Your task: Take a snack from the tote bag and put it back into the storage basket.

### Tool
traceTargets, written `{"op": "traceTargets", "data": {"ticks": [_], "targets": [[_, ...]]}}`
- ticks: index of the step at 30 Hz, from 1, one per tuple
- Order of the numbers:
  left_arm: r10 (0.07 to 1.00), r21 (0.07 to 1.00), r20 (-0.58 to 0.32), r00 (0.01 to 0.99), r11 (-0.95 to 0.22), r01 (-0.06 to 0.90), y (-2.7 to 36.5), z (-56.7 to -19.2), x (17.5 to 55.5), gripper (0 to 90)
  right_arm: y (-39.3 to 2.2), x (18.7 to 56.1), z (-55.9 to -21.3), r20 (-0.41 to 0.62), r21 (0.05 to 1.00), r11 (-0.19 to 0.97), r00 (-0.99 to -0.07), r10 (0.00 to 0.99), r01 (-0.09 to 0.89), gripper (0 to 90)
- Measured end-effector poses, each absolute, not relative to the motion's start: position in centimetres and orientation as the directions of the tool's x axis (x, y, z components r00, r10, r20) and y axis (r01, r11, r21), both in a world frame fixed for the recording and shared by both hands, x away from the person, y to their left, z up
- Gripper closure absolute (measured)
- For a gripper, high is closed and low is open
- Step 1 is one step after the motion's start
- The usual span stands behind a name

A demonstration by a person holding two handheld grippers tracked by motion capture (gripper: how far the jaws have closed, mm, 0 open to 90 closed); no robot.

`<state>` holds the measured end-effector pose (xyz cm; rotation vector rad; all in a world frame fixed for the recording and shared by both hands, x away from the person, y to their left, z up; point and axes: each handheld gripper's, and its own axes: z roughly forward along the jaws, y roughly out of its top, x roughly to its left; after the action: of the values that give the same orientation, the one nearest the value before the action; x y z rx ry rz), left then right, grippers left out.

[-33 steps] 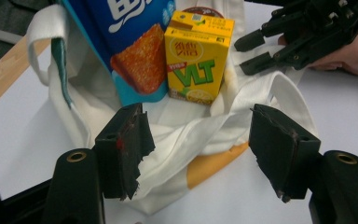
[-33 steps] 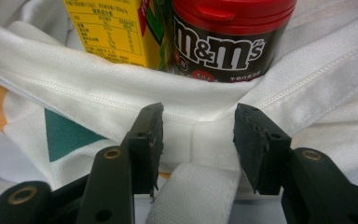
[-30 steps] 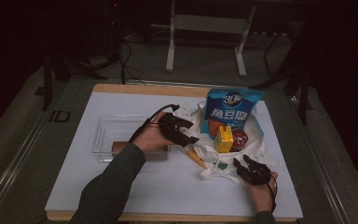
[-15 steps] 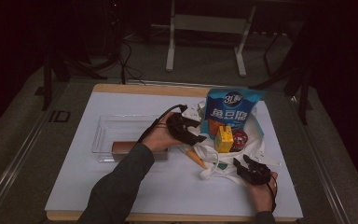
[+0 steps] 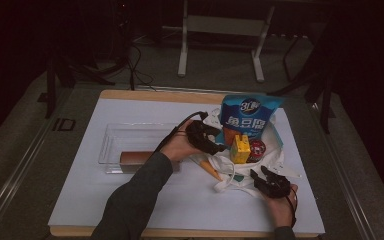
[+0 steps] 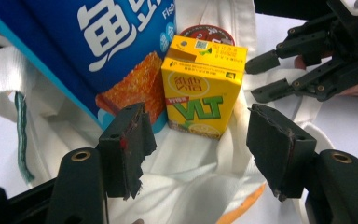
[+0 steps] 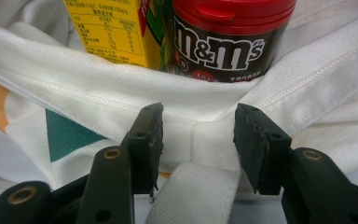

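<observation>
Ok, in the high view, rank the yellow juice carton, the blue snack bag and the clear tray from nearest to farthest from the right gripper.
From the right gripper, near the table's front edge:
1. Yellow juice carton, just beyond it, in the white tote bag.
2. Blue snack bag, standing behind the carton.
3. Clear tray, far across on the left of the table.

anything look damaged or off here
The black pad on one finger of the left gripper is torn, ragged along its edge with a red patch showing. The yellow drink carton stands upright, intact.
</observation>
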<state>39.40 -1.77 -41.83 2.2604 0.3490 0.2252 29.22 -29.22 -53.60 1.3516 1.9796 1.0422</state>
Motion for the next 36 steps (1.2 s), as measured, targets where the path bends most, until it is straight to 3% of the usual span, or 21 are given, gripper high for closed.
{"op": "traceTargets", "data": {"ticks": [14,29,36], "targets": [[0.294,0.756,0.011,0.956,-0.628,0.184,-3.7,-42.8,40.1,33.7,-29.2,29.2,-53.6,0.008,0.823,0.202,-0.366,0.931,0.531,52.4],[0.291,0.747,-0.021,0.957,-0.632,0.209,-5.5,-44.2,41.0,20.5,-29.3,29.2,-53.6,0.012,0.824,0.199,-0.368,0.930,0.530,52.3],[0.284,0.757,-0.034,0.958,-0.619,0.210,-6.3,-44.7,41.2,18.8,-29.3,29.2,-53.6,0.015,0.824,0.197,-0.368,0.930,0.532,52.3]]}}
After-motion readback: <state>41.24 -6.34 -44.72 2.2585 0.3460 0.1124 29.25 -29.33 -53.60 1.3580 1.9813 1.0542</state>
